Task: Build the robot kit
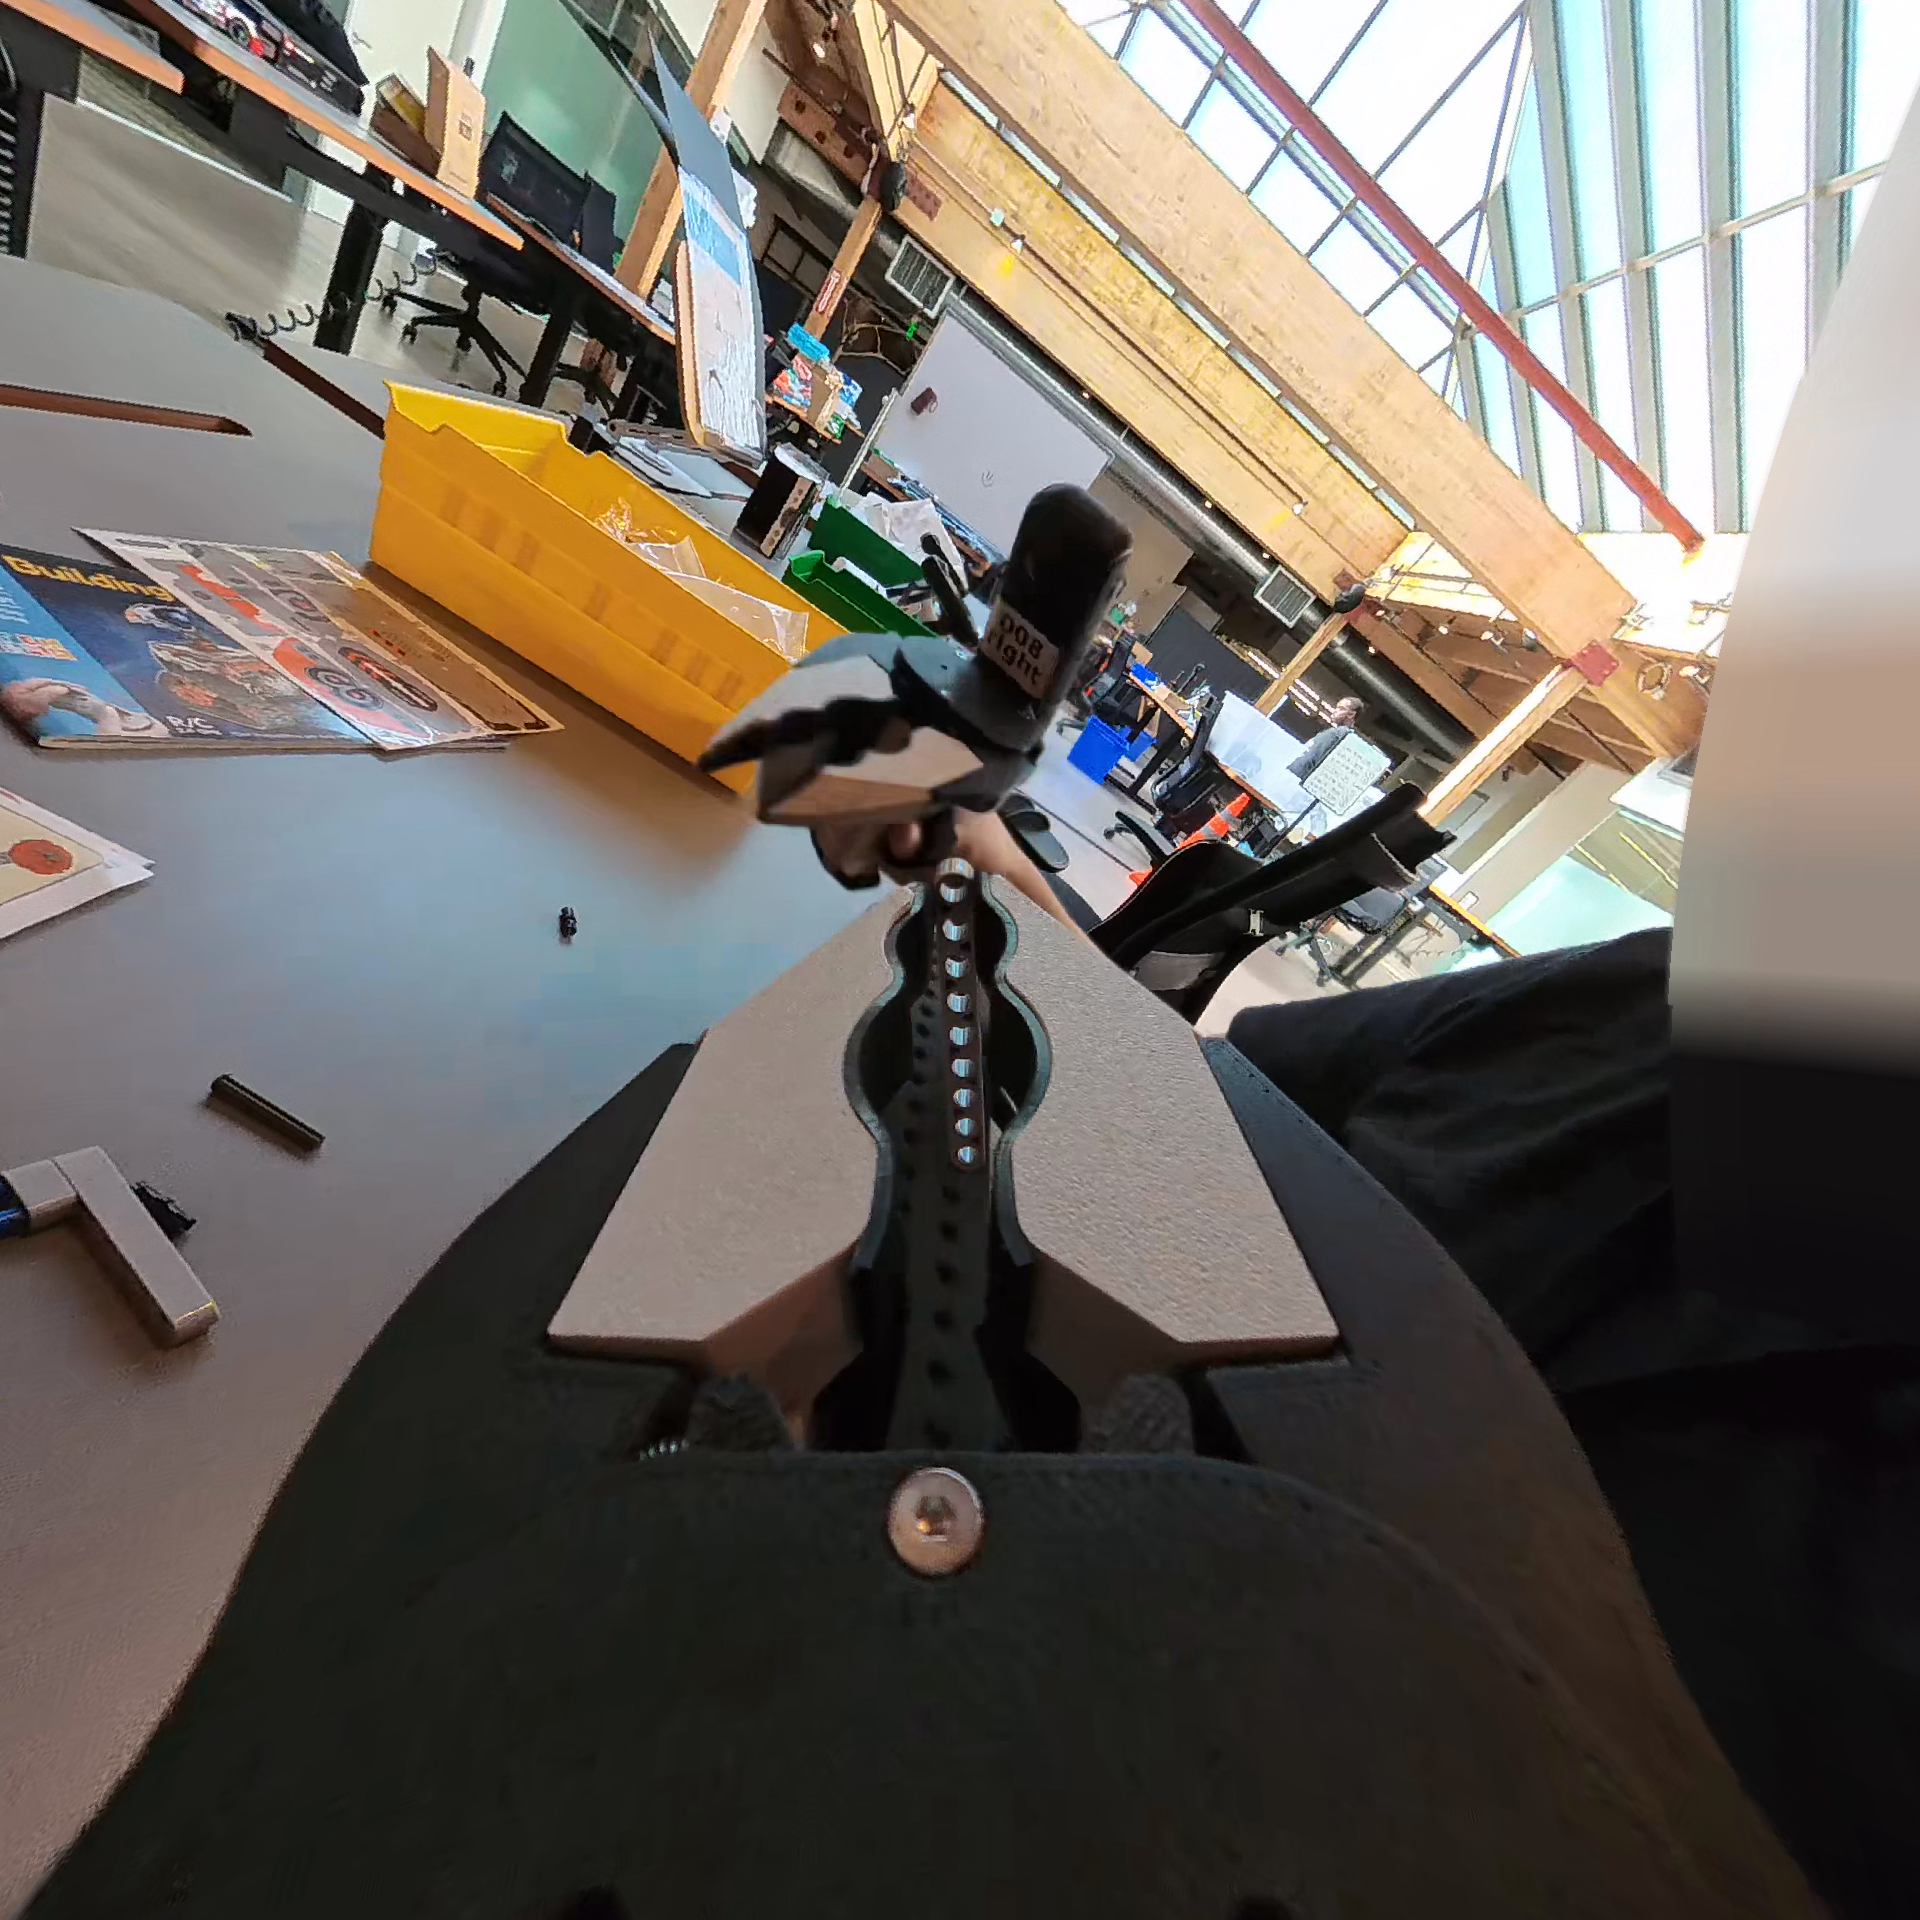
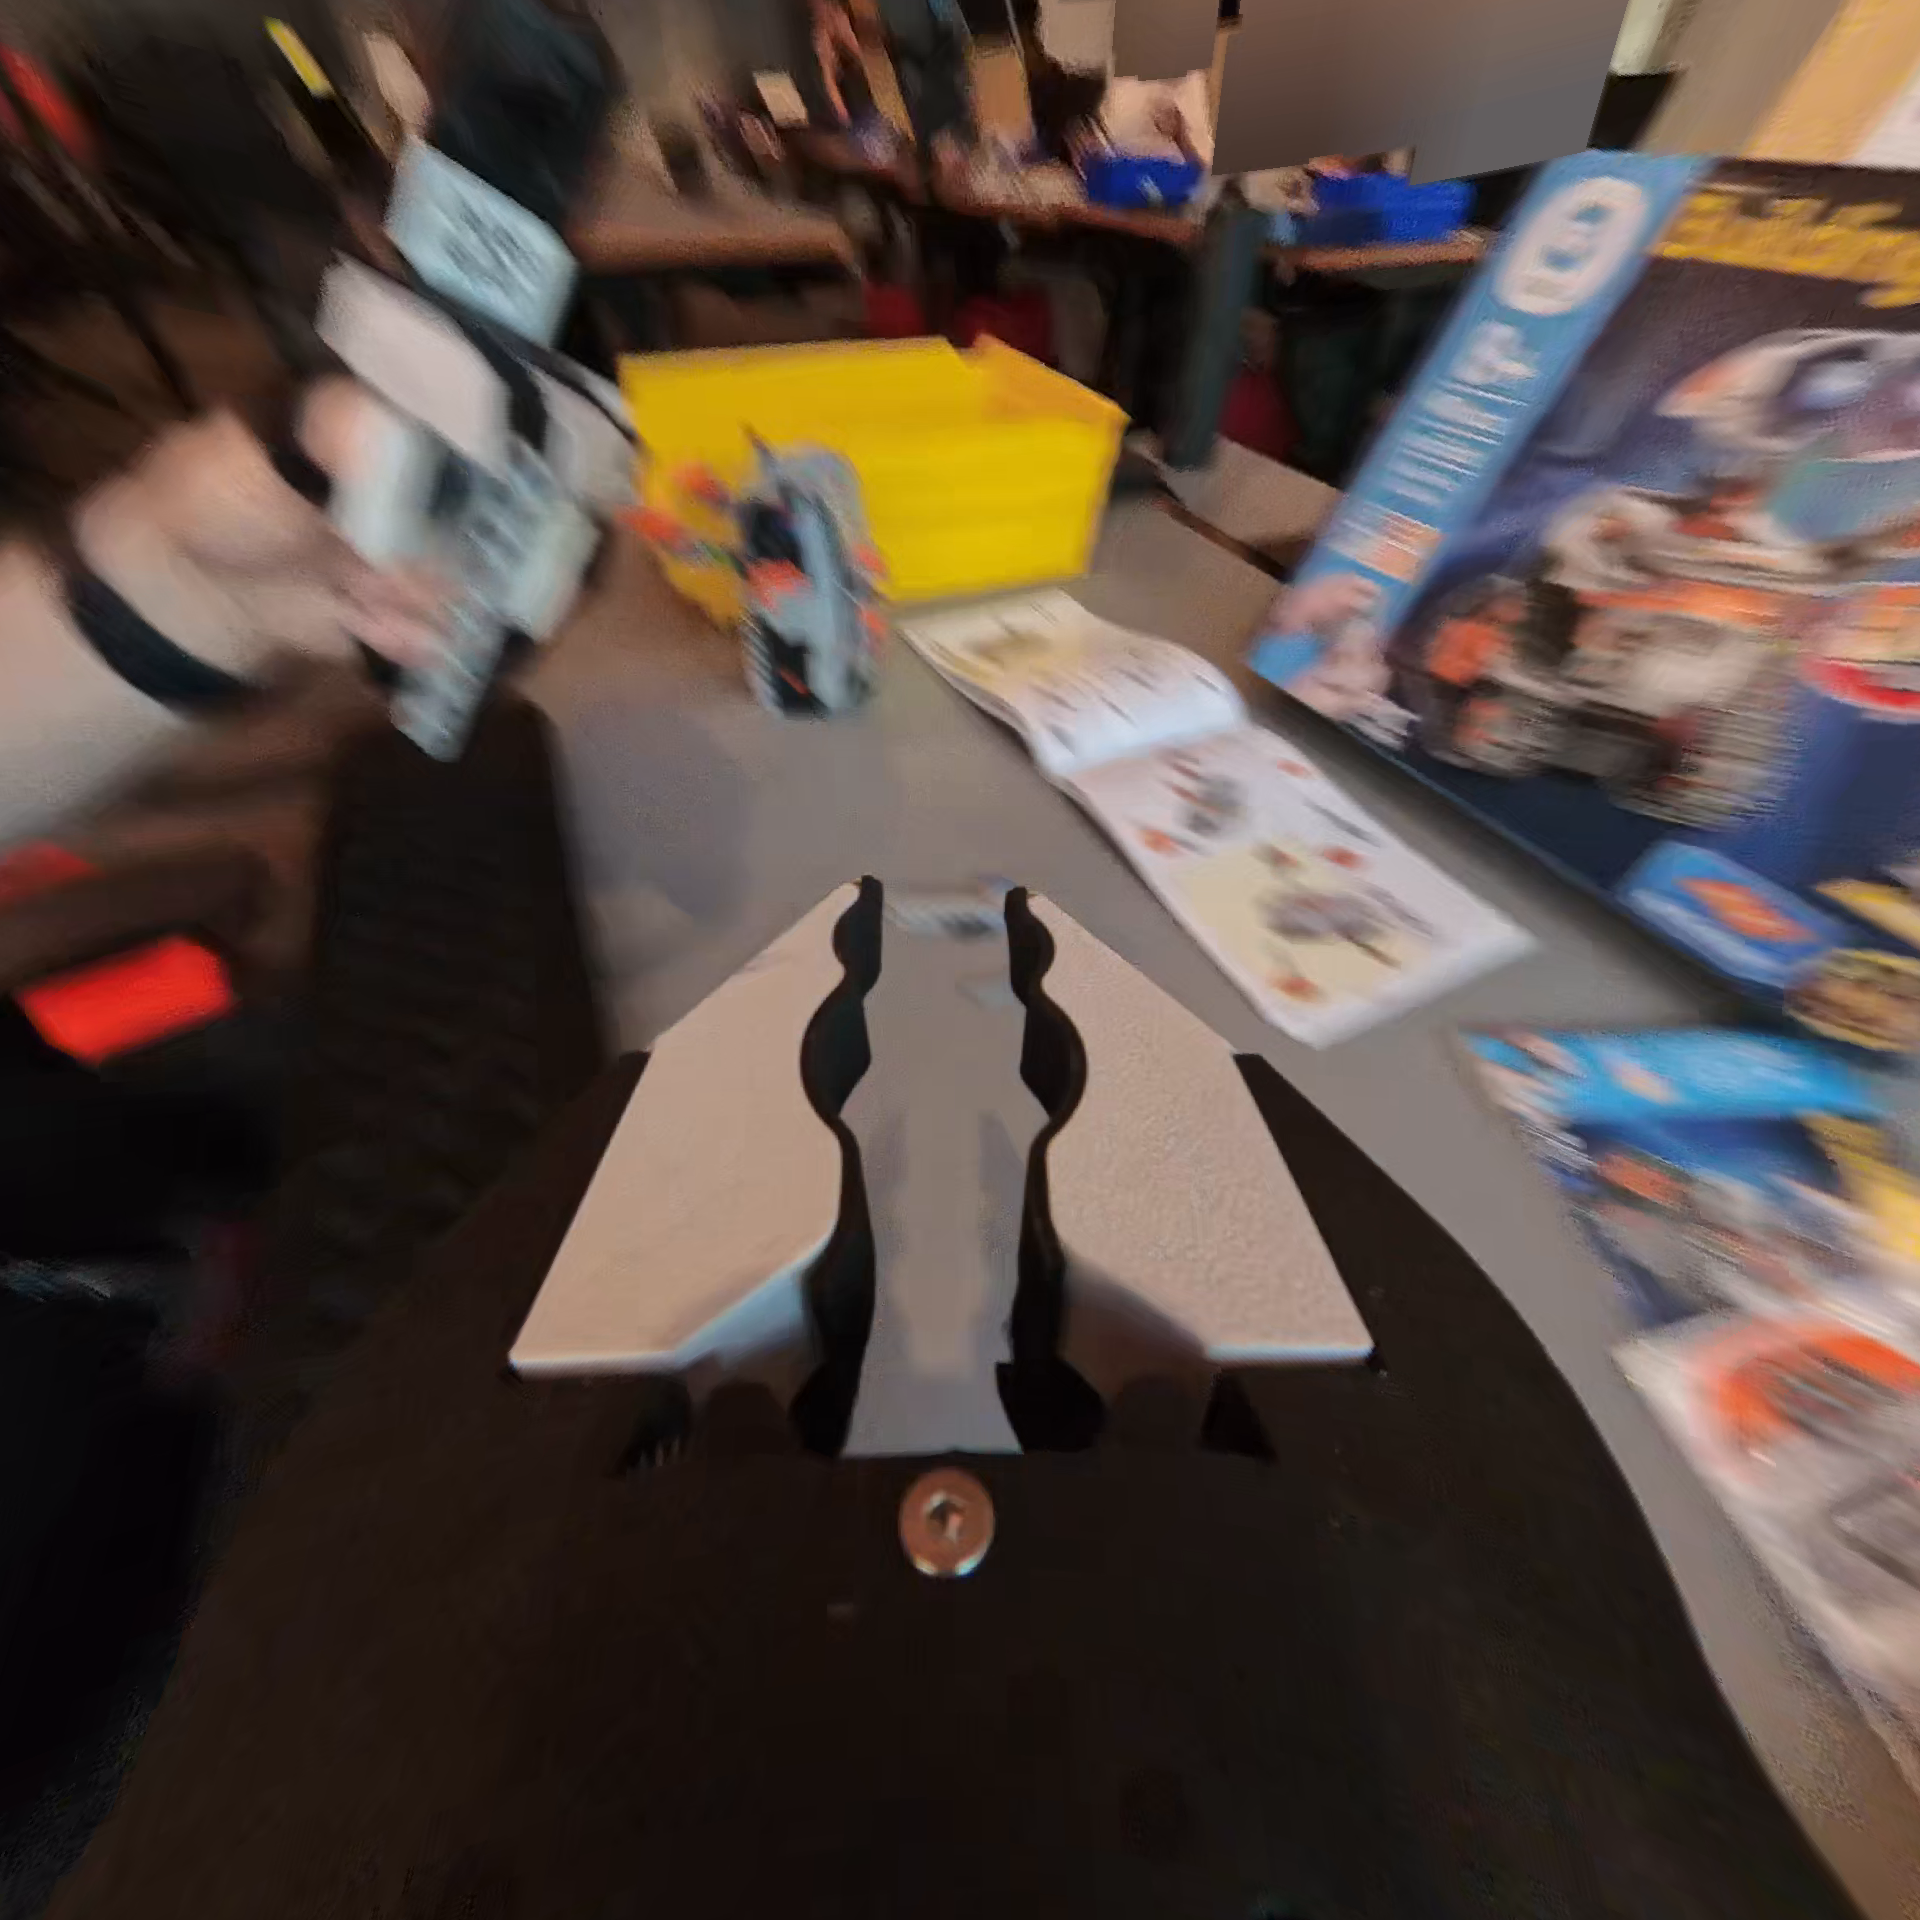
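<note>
My left gripper (image 1: 951,914) is shut on a long black beam with a row of holes (image 1: 956,1049), held up above the grey table (image 1: 416,987). Its far end points at the right gripper (image 1: 842,748), which hovers just beyond the tip with a hand under it. In the blurred right wrist view my right gripper (image 2: 943,899) is open and empty over the table (image 2: 727,790). A small grey, black and orange brick model (image 2: 816,592) stands ahead of it. The left gripper (image 2: 436,540), held by a hand, shows at the left.
A yellow bin (image 1: 582,582) with plastic bags, printed booklets (image 1: 260,644), a grey L-shaped piece (image 1: 114,1236), a black rod (image 1: 265,1114) and a small black pin (image 1: 566,922) lie on the table. An open booklet (image 2: 1195,800) and a toy box (image 2: 1662,520) lie right of the right gripper. One gripper's finger ends stand about 12 cm off the other's.
</note>
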`<move>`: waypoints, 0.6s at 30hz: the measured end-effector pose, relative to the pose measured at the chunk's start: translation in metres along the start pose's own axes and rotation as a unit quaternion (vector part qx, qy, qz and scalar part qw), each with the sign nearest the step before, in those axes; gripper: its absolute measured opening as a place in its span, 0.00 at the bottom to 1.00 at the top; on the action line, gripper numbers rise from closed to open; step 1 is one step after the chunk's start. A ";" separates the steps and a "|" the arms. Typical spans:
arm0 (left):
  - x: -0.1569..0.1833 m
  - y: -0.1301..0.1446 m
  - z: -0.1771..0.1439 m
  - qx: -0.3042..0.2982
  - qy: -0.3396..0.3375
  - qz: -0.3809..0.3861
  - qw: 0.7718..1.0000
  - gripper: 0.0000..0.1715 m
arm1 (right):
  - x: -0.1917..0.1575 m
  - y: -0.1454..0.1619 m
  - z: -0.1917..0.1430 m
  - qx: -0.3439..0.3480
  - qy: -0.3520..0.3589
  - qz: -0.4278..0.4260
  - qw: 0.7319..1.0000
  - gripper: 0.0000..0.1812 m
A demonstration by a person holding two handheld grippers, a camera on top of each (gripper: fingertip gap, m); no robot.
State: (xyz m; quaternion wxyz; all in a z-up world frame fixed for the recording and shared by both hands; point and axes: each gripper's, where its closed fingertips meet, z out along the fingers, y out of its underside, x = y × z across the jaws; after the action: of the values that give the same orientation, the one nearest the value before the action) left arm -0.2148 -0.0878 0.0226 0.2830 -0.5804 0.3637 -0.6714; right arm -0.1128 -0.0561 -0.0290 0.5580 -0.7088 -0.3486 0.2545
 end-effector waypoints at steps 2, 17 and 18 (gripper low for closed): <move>0.003 0.002 -0.005 0.002 -0.002 0.005 1.000 0.03 | 0.035 0.033 -0.022 -0.069 0.037 -0.040 0.996 0.12; 0.006 0.015 -0.011 -0.018 -0.022 -0.006 1.000 0.02 | 0.062 0.145 -0.017 -0.236 -0.171 -0.100 0.951 0.12; 0.005 0.015 -0.010 -0.018 -0.023 -0.008 1.000 0.02 | 0.062 0.144 -0.017 -0.233 -0.179 -0.093 0.951 0.12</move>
State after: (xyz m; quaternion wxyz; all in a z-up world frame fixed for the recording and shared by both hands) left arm -0.2262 -0.0992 0.0125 0.2757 -0.6038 0.3647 -0.6530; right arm -0.0308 -0.0374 -0.1625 0.3268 -0.7263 -0.5566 0.2365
